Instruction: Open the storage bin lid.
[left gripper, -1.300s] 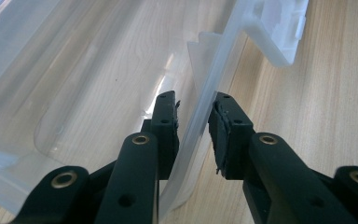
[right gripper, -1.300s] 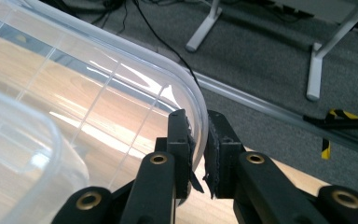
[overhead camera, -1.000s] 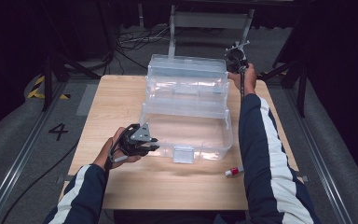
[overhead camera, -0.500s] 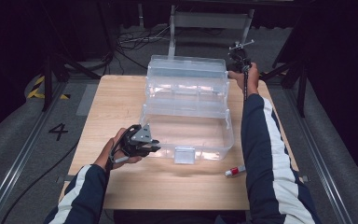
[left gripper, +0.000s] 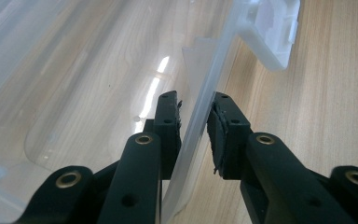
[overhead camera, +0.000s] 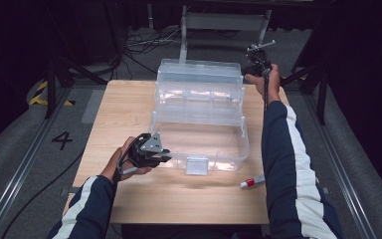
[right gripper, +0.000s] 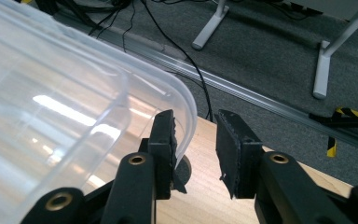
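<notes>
Left gripper low, jaws narrow; right gripper far, jaws just opening

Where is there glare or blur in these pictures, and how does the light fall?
High view: the table is brightly lit and its surroundings are dark; the clear plastic box looks washed out. Left gripper view: a bright streak of glare lies on the box wall, and the far part looks soft. Right gripper view: white reflections streak the curved lid, while the floor beyond stays fairly sharp.

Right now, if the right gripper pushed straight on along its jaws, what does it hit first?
Probably nothing on the table. The right gripper, jaws just opening, has the clear box's lid edge by its left pad, not between. Ahead lie the table's far edge, then grey floor. Depth is uncertain.
</notes>
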The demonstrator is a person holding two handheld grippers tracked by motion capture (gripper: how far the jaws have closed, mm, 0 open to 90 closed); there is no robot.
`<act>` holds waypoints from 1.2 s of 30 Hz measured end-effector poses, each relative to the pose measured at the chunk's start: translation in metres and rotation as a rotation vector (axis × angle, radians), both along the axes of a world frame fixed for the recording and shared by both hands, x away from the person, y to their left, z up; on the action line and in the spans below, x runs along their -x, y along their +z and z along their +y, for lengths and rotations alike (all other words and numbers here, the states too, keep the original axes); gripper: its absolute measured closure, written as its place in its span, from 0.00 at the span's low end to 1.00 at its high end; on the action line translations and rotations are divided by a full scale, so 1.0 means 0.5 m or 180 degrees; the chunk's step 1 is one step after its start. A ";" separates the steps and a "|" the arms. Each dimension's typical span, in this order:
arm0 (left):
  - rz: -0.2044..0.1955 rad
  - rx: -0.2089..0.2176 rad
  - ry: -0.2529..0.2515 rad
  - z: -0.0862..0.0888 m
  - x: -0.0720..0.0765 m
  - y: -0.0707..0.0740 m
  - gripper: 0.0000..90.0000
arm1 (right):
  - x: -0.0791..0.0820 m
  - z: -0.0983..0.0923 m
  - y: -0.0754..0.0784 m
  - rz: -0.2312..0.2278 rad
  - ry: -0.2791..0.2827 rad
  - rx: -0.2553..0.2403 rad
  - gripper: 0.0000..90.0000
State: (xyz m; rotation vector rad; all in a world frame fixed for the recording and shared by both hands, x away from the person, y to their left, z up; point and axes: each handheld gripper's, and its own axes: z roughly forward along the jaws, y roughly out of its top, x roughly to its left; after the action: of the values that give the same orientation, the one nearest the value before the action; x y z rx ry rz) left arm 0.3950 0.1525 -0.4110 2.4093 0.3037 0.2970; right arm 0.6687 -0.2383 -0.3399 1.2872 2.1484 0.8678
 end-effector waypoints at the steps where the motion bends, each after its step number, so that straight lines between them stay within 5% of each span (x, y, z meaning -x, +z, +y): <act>1: 0.0000 0.0000 0.0000 0.000 0.000 0.000 0.83 | 0.005 0.000 0.005 -0.0021 -0.0007 0.0021 0.75; 20: 0.0018 0.0008 -0.0002 -0.002 -0.001 -0.001 0.83 | 0.111 -0.017 0.036 -0.0180 0.0150 0.0084 0.69; 36: 0.0013 -0.0034 -0.0003 -0.007 -0.001 -0.002 0.82 | 0.218 -0.082 0.052 -0.0265 0.0349 0.0132 0.63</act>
State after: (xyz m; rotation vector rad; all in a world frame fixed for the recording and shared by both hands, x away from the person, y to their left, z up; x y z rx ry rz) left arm 0.3955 0.1489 -0.4119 2.4209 0.3036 0.2942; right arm 0.5600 -0.2793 -0.3139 1.1026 2.1761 0.8995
